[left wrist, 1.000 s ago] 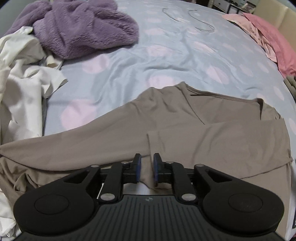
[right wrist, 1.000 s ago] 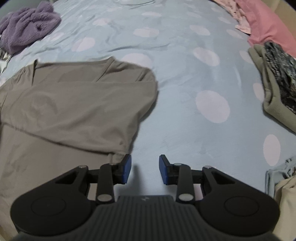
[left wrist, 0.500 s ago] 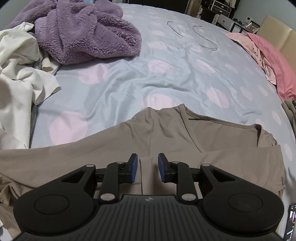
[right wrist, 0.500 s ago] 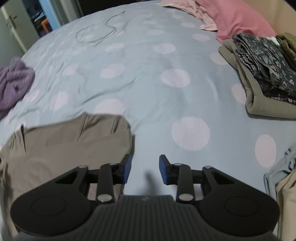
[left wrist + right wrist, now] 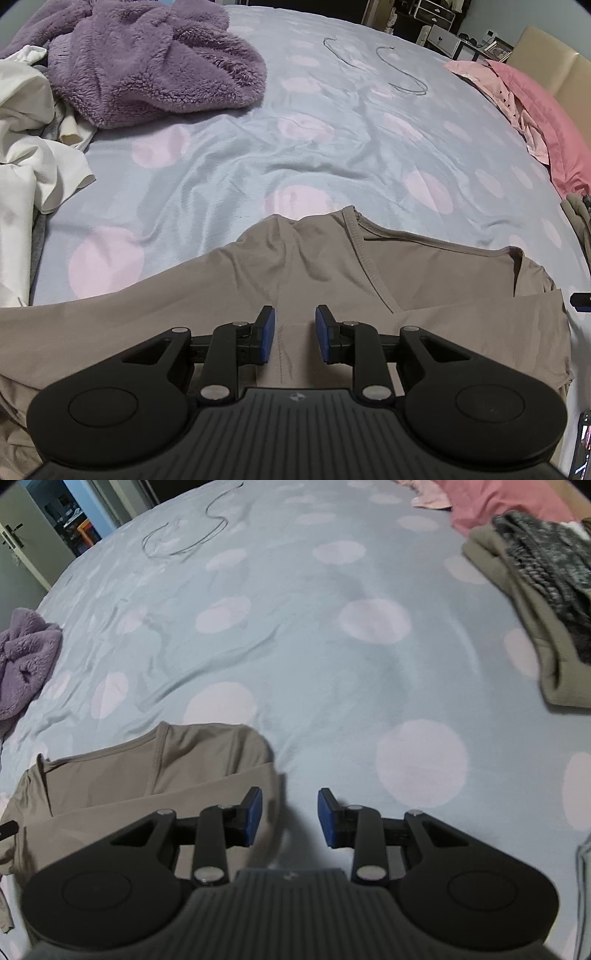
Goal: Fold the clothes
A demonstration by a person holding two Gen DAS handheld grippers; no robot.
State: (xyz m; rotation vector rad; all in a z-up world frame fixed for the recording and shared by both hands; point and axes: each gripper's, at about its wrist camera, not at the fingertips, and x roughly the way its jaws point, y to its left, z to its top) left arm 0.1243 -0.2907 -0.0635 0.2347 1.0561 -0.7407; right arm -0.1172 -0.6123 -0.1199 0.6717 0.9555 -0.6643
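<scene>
**Count of things on the bed**

One taupe V-neck top (image 5: 332,266) lies under and ahead of the left claw (image 5: 294,334). One purple fleece garment (image 5: 147,62) sits far ahead to that claw's left, beside one heap of white cloth (image 5: 26,147). One thin cable (image 5: 391,70) lies far ahead. One pink pillow (image 5: 546,122) is far ahead to the right. Ahead and right of the right claw (image 5: 290,816): one folded stack (image 5: 535,609), two garments counted. Two claws in all.

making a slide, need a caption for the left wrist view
Open left claw above a half-folded taupe top on the dotted bedsheet.
</scene>
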